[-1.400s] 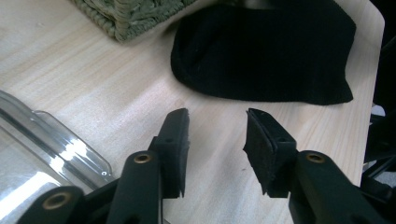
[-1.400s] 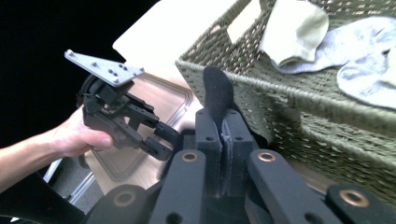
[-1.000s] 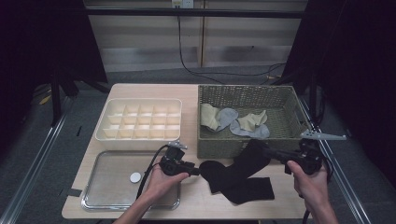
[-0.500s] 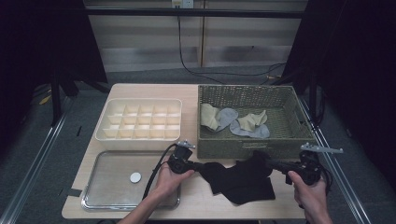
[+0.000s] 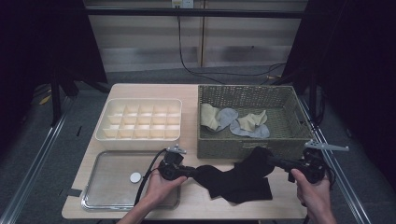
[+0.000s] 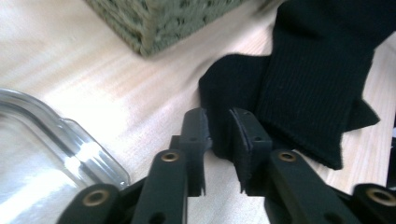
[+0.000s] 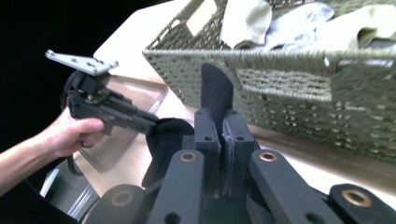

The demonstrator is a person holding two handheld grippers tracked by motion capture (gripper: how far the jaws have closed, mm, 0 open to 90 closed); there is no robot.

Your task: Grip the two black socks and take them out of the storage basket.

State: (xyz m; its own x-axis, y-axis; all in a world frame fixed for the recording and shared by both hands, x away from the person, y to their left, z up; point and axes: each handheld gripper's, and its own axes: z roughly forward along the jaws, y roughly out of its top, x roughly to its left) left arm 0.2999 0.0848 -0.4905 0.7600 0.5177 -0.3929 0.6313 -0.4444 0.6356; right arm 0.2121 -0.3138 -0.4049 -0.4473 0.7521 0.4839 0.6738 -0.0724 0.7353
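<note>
On the counter [image 5: 196, 207], the left claw [image 6: 218, 135], its jaws just eased slightly apart, straddles one edge of a black sock [image 5: 236, 179]; across the fabric, the right claw [image 7: 220, 140] pinches the sock's opposite end before a wicker basket [image 5: 285, 95].

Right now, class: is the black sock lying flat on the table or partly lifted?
Partly lifted. The right gripper pinches one end of the sock above the table; the rest lies down.
</note>
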